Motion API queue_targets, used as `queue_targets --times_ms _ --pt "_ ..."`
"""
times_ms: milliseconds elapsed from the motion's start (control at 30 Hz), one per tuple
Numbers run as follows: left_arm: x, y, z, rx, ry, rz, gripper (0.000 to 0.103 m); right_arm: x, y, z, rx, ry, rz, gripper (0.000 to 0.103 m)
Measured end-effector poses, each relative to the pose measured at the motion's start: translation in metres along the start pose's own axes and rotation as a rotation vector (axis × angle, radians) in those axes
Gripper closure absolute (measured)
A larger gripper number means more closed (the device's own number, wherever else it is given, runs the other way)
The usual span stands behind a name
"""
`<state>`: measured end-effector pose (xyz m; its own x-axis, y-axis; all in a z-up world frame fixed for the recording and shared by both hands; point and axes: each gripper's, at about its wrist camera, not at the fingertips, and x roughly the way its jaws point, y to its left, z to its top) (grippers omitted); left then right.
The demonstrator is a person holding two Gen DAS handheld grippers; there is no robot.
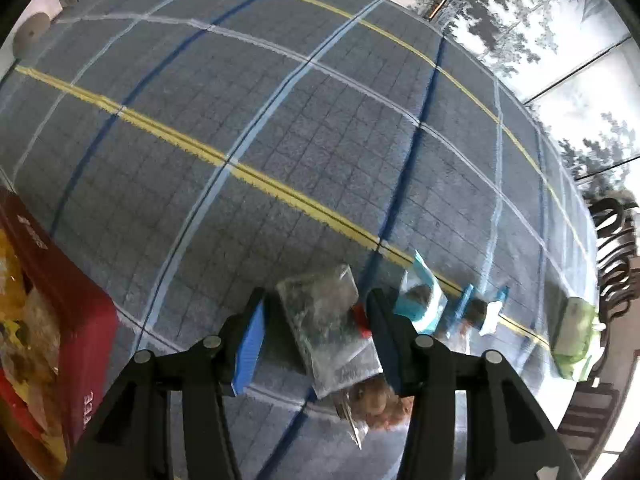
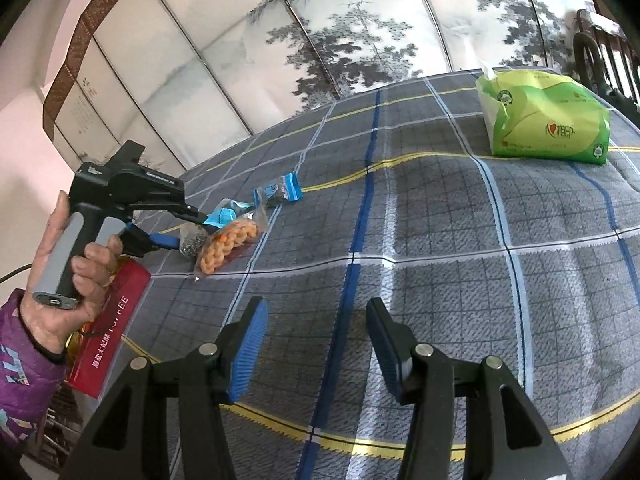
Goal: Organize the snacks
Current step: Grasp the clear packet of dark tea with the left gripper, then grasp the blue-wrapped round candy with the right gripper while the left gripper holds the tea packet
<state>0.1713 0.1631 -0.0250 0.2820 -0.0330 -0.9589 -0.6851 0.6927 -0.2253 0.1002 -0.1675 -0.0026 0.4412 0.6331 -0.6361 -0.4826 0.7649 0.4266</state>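
My left gripper is open, its jaws on either side of a clear packet of dark snack that lies on the plaid tablecloth. An orange twisted-snack packet lies just under it. Two blue-wrapped snacks lie to the right. The red snack box sits at the left edge. In the right wrist view the left gripper reaches over the dark packet, beside the orange packet and blue snacks. My right gripper is open and empty above the cloth.
A green tissue pack stands at the far right of the table, also in the left wrist view. The red box is at the table's left edge. A painted screen backs the table. Dark wooden chair at right.
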Motion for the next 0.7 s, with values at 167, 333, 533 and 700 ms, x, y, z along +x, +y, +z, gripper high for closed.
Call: queue_targets --times_ms 167,333,533,700 --pt "0.0 -0.006 -0.011 0.034 -0.054 0.063 0.064 0.0 0.0 0.0 0.003 0.002 -0.002 0.051" --pt "-0.009 -0.006 -0.052 0.13 -0.109 0.069 0.072 -0.001 -0.001 0.001 0.011 0.0 -0.004 0.05" --pt "-0.03 0.016 -0.109 0.208 -0.146 0.038 0.072 0.001 -0.002 0.001 0.01 0.014 -0.007 0.05" --pt "-0.049 0.036 -0.136 0.235 -0.161 -0.008 0.072 0.008 0.003 0.002 -0.011 0.038 -0.021 0.05"
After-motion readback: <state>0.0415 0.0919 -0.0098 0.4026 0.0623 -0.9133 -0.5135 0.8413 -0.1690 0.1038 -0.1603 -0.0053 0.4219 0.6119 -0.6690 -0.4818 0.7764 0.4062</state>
